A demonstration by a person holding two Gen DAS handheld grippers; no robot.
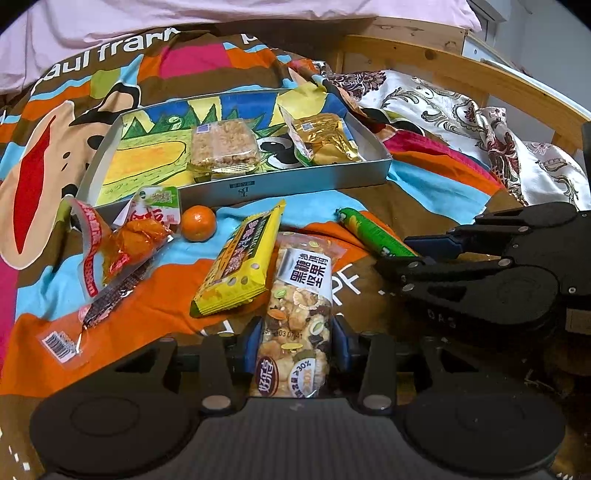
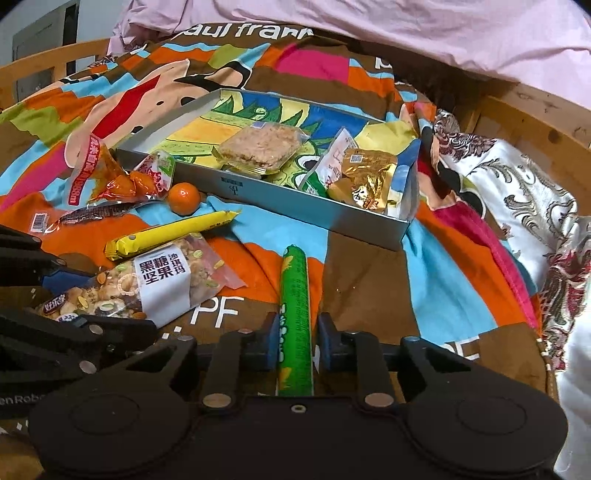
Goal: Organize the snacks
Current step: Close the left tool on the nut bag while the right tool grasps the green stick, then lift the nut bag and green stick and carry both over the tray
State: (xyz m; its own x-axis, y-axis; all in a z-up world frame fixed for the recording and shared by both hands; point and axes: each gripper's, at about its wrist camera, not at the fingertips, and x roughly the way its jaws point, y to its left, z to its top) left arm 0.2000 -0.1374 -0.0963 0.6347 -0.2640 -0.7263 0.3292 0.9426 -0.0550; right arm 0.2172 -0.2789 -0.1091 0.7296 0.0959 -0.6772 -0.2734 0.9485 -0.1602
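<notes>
My left gripper [image 1: 297, 345] is shut on a clear nut-bar packet [image 1: 299, 306] lying on the bedspread; the packet also shows in the right wrist view [image 2: 147, 288]. My right gripper [image 2: 295, 341] is shut on a green sausage stick [image 2: 293, 314], which shows in the left wrist view [image 1: 376, 232] too. A shallow grey box [image 1: 295, 177] with a drawing inside holds a rice-crisp cake [image 1: 223, 146] and a gold packet [image 1: 325, 136]. A yellow bar [image 1: 240, 262], a mandarin [image 1: 198, 223] and an orange chicken-snack packet [image 1: 129, 243] lie loose in front of the box.
Everything sits on a colourful bedspread [image 1: 424, 192]. A dark jerky strip [image 1: 107, 299] lies at the left. A patterned white cloth [image 1: 461, 122] and a wooden bed rail [image 1: 480, 77] are at the right; pink bedding [image 1: 184, 14] is behind.
</notes>
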